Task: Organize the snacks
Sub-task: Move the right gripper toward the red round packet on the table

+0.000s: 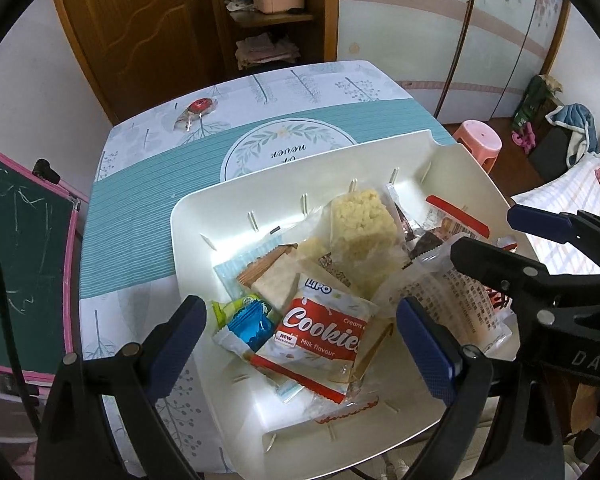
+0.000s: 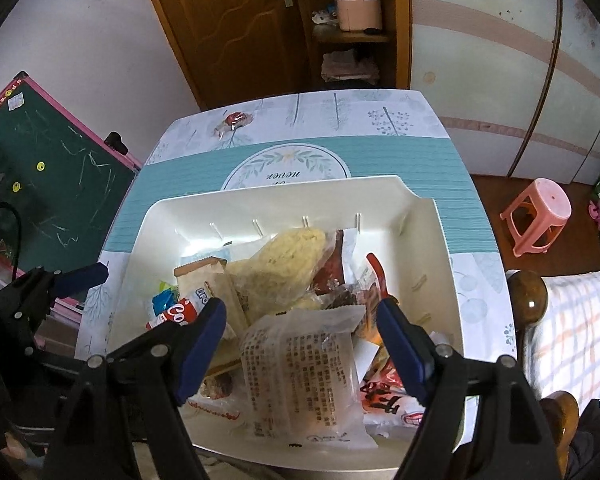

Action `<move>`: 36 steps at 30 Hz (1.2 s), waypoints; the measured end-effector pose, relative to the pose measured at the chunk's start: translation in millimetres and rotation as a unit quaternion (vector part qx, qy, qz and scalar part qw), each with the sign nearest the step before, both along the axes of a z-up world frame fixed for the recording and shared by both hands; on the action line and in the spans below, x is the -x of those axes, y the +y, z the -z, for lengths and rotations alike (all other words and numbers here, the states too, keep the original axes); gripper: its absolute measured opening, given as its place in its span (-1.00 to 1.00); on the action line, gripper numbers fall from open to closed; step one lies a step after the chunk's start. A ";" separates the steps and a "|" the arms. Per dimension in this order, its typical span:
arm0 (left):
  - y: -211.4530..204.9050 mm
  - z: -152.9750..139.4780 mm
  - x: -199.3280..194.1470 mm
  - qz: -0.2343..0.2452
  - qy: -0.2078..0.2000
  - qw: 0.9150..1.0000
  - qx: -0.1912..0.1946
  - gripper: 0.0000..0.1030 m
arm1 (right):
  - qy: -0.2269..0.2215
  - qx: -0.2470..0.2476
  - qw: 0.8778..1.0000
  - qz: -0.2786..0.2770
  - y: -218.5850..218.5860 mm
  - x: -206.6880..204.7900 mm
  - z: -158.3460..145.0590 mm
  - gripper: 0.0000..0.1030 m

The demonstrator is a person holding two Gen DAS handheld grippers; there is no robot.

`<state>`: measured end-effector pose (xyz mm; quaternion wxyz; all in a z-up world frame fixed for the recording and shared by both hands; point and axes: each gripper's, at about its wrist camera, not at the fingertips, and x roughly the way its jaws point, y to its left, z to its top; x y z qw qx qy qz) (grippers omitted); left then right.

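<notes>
Since both tongs are spread wide over the white bin [image 1: 204, 208] with nothing pinched, I'd guess one snack is left: the red-wrapped candy [image 1: 196, 110] at the upper left of the frame, well apart on the tablecloth [image 1: 140, 200]. My left gripper [image 1: 300, 340] hangs over the Lipo cookies pack [image 1: 320, 332], my right gripper [image 2: 300, 344] over a clear printed packet [image 2: 304, 380]. I'd lift straight up to clear the bin's rim first. Plenty of bare cloth beyond it, but the table's far edge is near that candy.
</notes>
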<state>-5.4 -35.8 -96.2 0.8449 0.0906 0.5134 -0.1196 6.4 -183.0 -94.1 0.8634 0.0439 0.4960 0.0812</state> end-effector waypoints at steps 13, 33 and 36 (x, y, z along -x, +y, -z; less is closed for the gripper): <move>0.5 2.0 -1.4 -0.002 0.000 1.000 -0.009 0.85 | 0.017 0.002 1.000 -0.007 7.5 -4.3 7.1 0.52; 41.8 -38.4 -27.8 -0.025 -0.121 0.990 -0.065 0.86 | -0.009 0.035 0.999 -0.003 30.9 -23.7 -16.3 0.52; 59.7 -52.6 -40.2 -0.048 -0.133 0.988 -0.058 0.86 | -0.031 0.050 0.998 -0.008 38.7 -29.2 -29.6 0.52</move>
